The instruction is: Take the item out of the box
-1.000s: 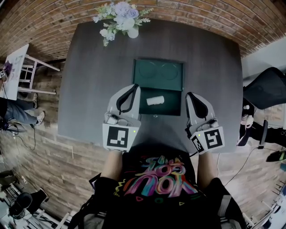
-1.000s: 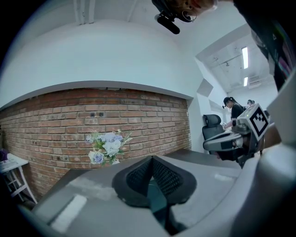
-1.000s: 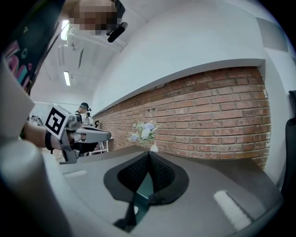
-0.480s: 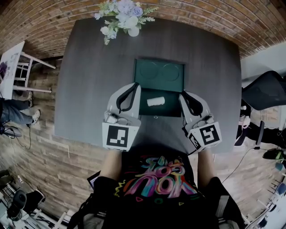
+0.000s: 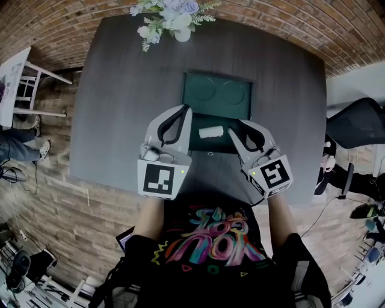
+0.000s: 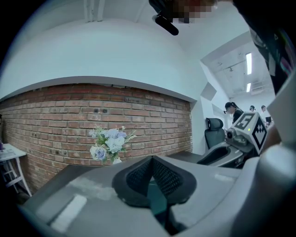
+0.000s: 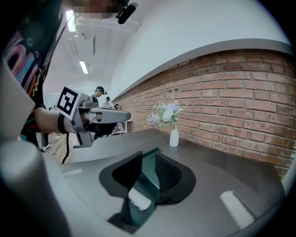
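white roll (image 5: 211, 132) at the 6 o'clock end of open green box (image 5: 217, 96), showing untouched through the gap of right gripper (image 7: 150, 156), whose jaws have just been opening; left gripper (image 5: 184, 109) at the roll's 9 o'clock, jaws together.

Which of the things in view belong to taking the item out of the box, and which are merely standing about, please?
For the job:
- green box, open
- white roll lying in it
- right tongs, jaws just been opening, aimed at the roll, not gripping it
- left tongs, shut, empty

Standing about:
- vase of flowers
- office chair
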The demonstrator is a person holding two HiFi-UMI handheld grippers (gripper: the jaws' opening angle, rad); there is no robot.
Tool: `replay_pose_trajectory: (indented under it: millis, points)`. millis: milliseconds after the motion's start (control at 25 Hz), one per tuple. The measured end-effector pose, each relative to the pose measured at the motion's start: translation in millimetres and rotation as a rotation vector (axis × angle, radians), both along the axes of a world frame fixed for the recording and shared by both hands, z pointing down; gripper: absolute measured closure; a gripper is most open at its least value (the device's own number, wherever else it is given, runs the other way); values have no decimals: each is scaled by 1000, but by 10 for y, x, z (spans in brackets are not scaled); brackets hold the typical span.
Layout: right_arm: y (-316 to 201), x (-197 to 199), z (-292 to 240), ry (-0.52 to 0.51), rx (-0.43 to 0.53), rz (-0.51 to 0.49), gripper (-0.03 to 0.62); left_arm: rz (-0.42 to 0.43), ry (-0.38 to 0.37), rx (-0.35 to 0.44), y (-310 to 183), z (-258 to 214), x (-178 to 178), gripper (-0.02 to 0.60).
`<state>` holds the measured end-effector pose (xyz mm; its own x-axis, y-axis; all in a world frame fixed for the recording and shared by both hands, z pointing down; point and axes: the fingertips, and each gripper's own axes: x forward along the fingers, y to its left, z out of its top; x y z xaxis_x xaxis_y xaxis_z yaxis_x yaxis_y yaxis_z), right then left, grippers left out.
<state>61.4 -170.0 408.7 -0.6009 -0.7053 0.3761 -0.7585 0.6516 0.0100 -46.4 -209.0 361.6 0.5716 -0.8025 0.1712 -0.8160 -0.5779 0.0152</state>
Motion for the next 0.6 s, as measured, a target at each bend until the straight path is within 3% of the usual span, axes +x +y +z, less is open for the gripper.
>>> replay_pose_trajectory:
  millis: [600]
  points:
    - [60, -363, 524, 73, -135, -189, 455, -19, -7, -10, 16, 90, -68, 581]
